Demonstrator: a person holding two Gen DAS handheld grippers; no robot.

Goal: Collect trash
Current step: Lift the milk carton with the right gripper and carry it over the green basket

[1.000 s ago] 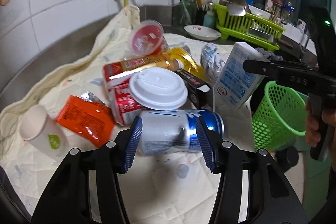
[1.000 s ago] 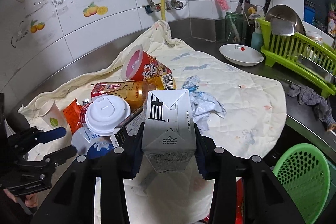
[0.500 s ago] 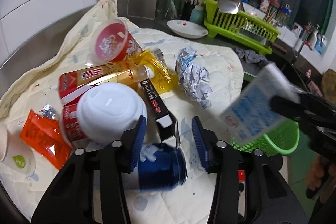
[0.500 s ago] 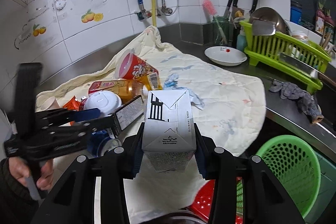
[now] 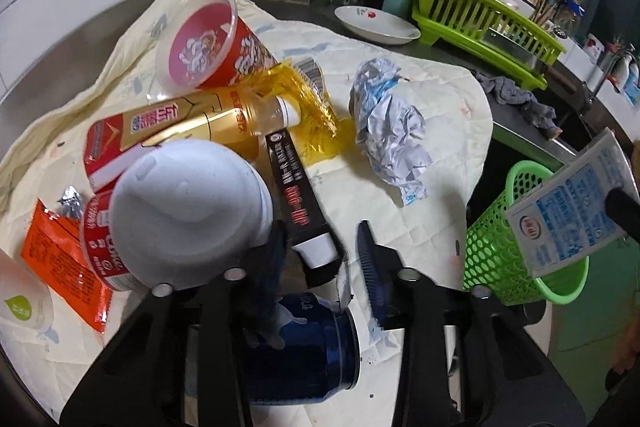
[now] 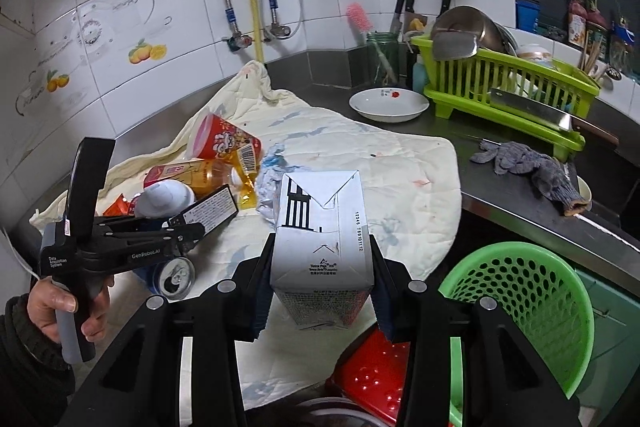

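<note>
At the counter's near edge, the right gripper (image 6: 320,291) is clamping the carton (image 6: 322,247) upright between its pads and carrying it just above and beside the green basket (image 6: 524,291), not yet over the opening. To its left, the left gripper (image 5: 322,275) is closing narrow, its jaws coming in round the near end of the black box (image 5: 300,211), with the blue can (image 5: 308,347) lying under them; whether the pads are pressing the box yet I cannot tell. Past that, the white-lidded cup (image 5: 184,211), the bottle (image 5: 192,123), the red cup (image 5: 208,43) and the crumpled paper (image 5: 388,131) are sitting heaped on the cloth (image 5: 448,99). The risk: the box is wedged under the lidded cup, so a pull could be tipping the heap or rolling the can off the edge. A carton released early could be missing the basket.
</note>
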